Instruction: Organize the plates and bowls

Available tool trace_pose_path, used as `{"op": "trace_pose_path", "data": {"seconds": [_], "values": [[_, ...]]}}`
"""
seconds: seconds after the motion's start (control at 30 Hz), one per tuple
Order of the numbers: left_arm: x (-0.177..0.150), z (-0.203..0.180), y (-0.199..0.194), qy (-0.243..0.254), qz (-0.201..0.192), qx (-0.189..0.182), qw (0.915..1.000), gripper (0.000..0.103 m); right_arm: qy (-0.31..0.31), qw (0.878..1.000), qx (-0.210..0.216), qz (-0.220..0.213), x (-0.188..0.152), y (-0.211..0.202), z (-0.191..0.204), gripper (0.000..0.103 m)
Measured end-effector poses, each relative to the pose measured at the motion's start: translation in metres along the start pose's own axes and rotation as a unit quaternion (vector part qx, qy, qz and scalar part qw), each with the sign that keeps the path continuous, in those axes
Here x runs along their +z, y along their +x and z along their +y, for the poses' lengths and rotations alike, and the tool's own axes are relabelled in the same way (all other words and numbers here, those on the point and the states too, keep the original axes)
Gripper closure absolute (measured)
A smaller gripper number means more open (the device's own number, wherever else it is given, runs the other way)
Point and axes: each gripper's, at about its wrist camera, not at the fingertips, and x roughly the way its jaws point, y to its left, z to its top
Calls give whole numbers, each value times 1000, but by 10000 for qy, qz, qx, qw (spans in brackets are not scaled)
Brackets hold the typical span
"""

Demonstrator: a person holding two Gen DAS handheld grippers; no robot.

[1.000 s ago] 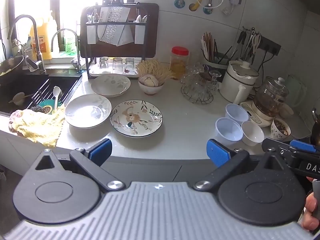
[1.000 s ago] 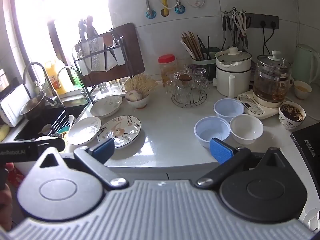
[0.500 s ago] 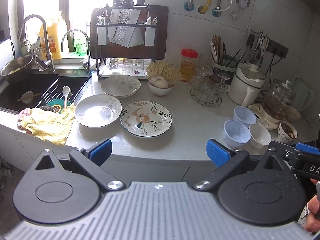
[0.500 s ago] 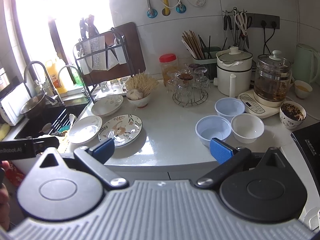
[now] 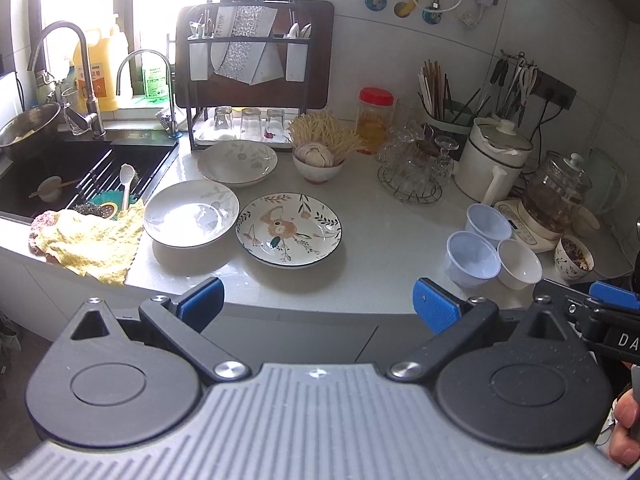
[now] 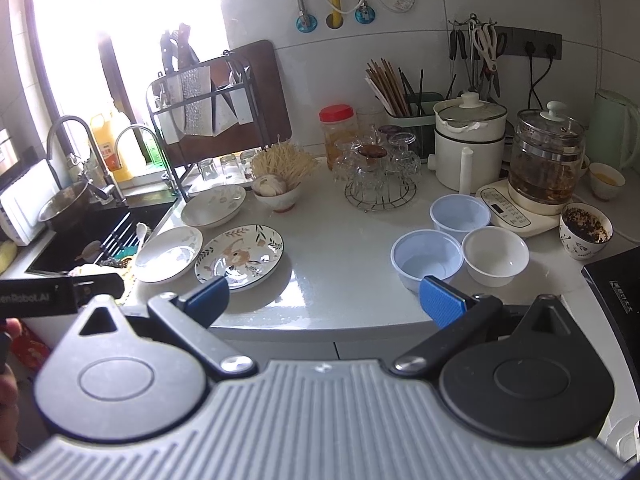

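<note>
You hold both grippers — left gripper [image 5: 318,300], right gripper [image 6: 324,300] — spread, empty, short of the floral plate [image 5: 289,229], ready to choose.

Ahead of the left claw [image 5: 318,304], whose blue pads [image 5: 434,306] look rubbery and finely textured on matt black plastic arms, the table [image 5: 380,240] is a smooth, glossy pale stone-like top that mirrors the window light. The flowered plate [image 5: 289,230] and white plate [image 5: 191,213] beyond it are glazed, shiny ceramic, while the yellow cloth [image 5: 94,242] to the left is a rough knit. Past the right claw [image 6: 324,298], the two pale blue bowls [image 6: 427,256] look like thin translucent plastic beside a glossy white bowl [image 6: 495,255], with a thin metal wire rack [image 6: 380,196] farther back.
</note>
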Motion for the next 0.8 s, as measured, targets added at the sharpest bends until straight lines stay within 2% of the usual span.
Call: {"op": "trace_pose_path", "data": {"seconds": [0.2,0.37,0.8], "values": [[-1,0,3,6,39,-4,10000,1,6,10000,-20,7,0,0,-1,0],[-3,-7,3,224,9,88,9997,1,42,10000,-42,-5,-1,0,-1,0],[-5,-12,9,104,32,-73,9999,1,199,9996,-156,81,-3,-2,-13,0]]}}
